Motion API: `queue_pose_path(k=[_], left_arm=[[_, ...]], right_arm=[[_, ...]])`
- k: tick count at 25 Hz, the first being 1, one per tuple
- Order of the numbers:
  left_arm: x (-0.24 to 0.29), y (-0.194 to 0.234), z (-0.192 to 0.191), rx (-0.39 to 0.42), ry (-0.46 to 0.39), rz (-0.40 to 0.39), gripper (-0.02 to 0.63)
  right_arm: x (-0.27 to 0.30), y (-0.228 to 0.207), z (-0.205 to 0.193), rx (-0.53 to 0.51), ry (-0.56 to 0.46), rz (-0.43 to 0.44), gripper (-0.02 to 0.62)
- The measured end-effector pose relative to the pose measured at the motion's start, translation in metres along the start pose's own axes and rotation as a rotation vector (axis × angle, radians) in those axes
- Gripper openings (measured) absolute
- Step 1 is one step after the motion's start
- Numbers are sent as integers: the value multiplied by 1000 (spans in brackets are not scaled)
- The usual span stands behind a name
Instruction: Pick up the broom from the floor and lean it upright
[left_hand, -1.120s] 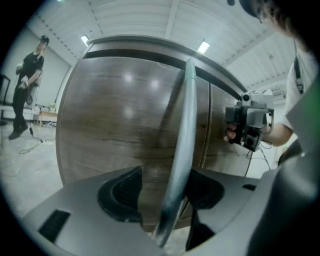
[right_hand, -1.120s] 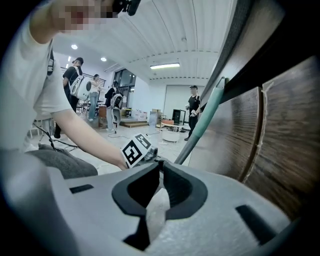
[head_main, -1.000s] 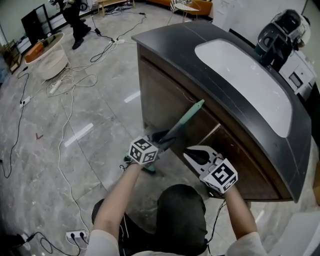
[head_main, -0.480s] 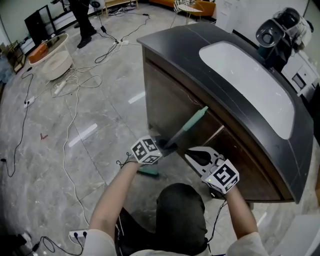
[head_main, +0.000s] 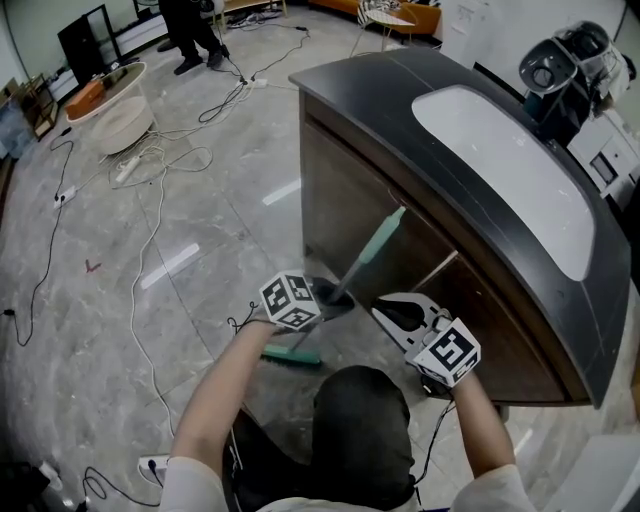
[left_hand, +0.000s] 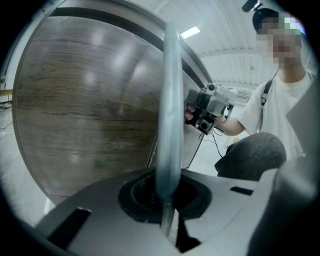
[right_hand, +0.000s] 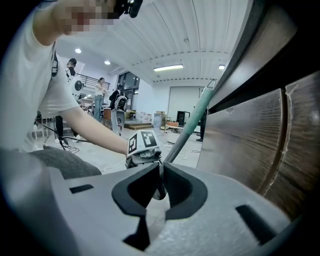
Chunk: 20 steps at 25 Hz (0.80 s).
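Observation:
The broom has a teal handle (head_main: 375, 250) that slants up against the dark counter's front, and its head (head_main: 290, 354) rests on the floor. My left gripper (head_main: 335, 297) grips the handle low down. Its jaws have just been closing with the handle between them, and in the left gripper view the handle (left_hand: 169, 100) rises straight out of the shut left gripper (left_hand: 167, 195). My right gripper (head_main: 387, 308) hovers just right of the handle, shut and holding nothing. In the right gripper view the right gripper (right_hand: 160, 177) looks past its touching tips at the handle (right_hand: 192, 125).
The wood-fronted counter (head_main: 400, 150) with a white inset top (head_main: 500, 170) fills the right side. Cables (head_main: 150, 200) trail over the marble floor at left, with a power strip (head_main: 155, 465) near my knees. A round white table (head_main: 105, 110) and a person's legs (head_main: 190, 30) are far back.
My left gripper's jaws have closed onto the broom handle, and the hand has swung a little to the right with it. The right gripper has stayed put.

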<state>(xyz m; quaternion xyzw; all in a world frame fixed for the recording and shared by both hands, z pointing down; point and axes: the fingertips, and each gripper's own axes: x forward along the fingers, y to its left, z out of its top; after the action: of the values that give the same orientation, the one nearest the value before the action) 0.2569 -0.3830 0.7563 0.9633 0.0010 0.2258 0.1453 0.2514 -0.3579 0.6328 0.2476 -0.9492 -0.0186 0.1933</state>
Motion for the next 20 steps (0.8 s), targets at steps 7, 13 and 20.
queue_pose_path(k=[7, 13, 20], left_arm=[[3, -26, -12, -15, 94, -124, 12], [7, -22, -10, -53, 45, -132, 9], [27, -8, -11, -3, 31, -57, 9]], right_arm=[[-4, 1, 4, 7, -11, -4, 26], [-9, -6, 2, 5, -23, -19, 26], [-9, -3, -7, 18, -10, -11, 26]])
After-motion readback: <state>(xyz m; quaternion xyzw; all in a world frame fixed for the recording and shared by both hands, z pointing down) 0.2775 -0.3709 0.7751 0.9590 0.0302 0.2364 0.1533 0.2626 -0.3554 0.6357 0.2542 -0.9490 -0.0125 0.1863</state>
